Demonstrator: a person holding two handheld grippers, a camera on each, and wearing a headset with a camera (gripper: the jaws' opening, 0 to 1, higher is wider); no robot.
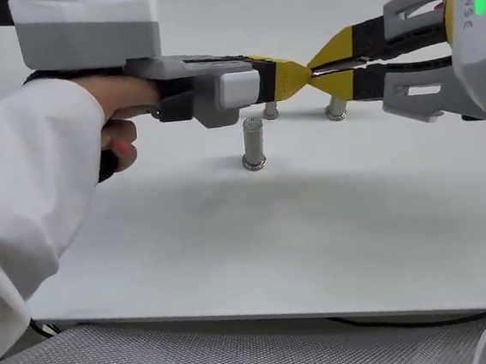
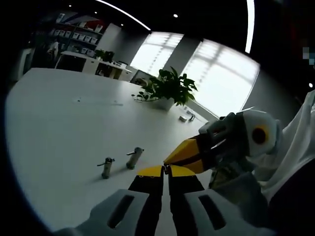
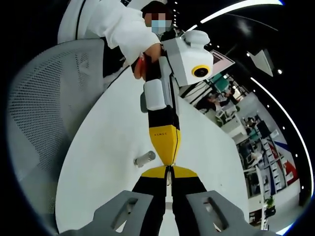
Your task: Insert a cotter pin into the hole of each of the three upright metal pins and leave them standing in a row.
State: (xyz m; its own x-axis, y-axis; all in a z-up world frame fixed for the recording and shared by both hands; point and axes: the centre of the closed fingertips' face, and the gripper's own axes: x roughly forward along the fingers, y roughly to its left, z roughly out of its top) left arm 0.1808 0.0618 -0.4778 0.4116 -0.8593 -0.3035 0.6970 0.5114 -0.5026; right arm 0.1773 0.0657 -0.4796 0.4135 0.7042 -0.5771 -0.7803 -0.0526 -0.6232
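Note:
Three upright metal pins stand on the white table point(image 1: 299, 228). The front pin point(image 1: 252, 143) is bare, and it also appears in the right gripper view point(image 3: 145, 158). Two rear pins point(image 1: 271, 110) point(image 1: 336, 108) are partly hidden behind the grippers. In the left gripper view these pins point(image 2: 107, 167) point(image 2: 134, 157) each carry a small crosspiece. My left gripper point(image 1: 304, 74) and right gripper point(image 1: 315, 73) meet tip to tip above the pins. A thin cotter pin point(image 1: 336, 71) lies between the right gripper's shut jaws. The left gripper point(image 2: 166, 170) is shut at the pin's end.
A grey mesh chair point(image 1: 157, 362) sits below the table's near edge, with a black cable point(image 1: 394, 321) running along it. A potted plant point(image 2: 167, 88) stands at the table's far side. Open tabletop lies in front of the pins.

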